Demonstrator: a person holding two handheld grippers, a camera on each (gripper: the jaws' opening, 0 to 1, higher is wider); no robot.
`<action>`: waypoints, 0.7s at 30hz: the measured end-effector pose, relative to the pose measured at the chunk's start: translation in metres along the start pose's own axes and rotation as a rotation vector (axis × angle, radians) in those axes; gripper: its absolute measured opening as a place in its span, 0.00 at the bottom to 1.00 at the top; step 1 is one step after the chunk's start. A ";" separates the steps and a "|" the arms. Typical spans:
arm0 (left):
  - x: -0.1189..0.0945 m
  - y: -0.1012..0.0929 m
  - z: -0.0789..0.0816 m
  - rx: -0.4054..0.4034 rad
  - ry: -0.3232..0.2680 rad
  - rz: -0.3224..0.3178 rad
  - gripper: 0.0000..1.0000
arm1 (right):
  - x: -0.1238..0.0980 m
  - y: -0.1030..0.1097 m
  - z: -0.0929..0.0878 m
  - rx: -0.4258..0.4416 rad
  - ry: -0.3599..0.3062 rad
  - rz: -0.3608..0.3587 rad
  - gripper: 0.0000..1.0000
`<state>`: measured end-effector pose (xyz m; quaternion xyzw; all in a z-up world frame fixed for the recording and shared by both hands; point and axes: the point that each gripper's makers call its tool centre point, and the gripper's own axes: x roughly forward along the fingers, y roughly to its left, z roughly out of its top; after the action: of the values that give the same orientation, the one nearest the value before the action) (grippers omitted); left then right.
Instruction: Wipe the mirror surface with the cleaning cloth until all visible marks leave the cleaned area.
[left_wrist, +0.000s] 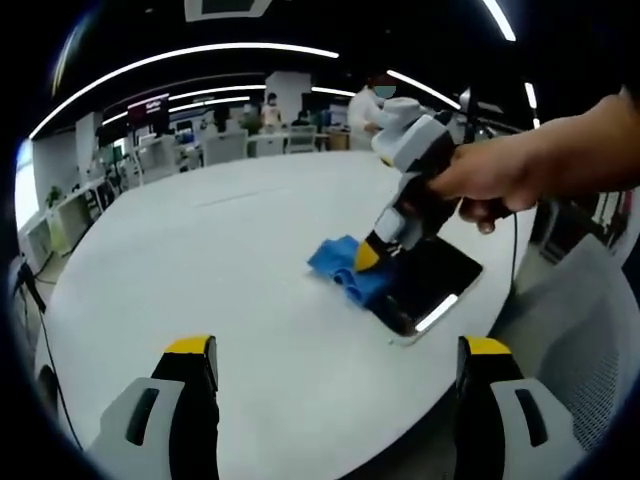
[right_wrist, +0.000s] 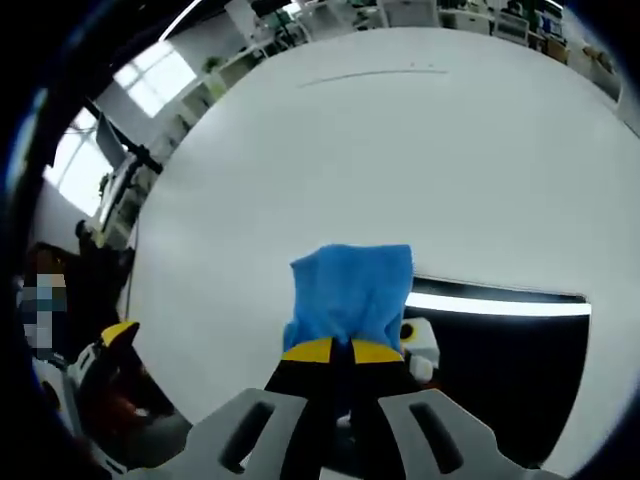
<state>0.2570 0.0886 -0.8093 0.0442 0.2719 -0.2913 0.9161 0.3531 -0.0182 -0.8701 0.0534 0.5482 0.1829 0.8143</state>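
Your right tongs (right_wrist: 335, 352) are clamped on the blue cloth (right_wrist: 352, 292), which hangs over the near edge of the mirror (right_wrist: 505, 350). The mirror lies flat on the white worktop (right_wrist: 400, 150), close to its edge, reflecting a ceiling light. Your left tongs (left_wrist: 335, 365) stand apart, holding nothing, back from the mirror. Your hand (left_wrist: 500, 180) grips the right tool.
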 end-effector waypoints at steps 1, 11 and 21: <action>0.000 0.000 0.000 0.000 0.002 0.000 1.00 | 0.000 0.000 0.002 0.001 -0.001 0.000 0.00; 0.000 -0.001 -0.001 0.002 0.007 -0.003 1.00 | 0.007 -0.005 0.020 0.003 -0.012 0.000 0.00; 0.000 0.001 -0.001 0.000 0.007 0.000 1.00 | 0.010 -0.007 0.030 0.020 -0.018 0.004 0.00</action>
<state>0.2567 0.0896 -0.8104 0.0454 0.2750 -0.2913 0.9151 0.3859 -0.0175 -0.8690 0.0642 0.5424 0.1785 0.8184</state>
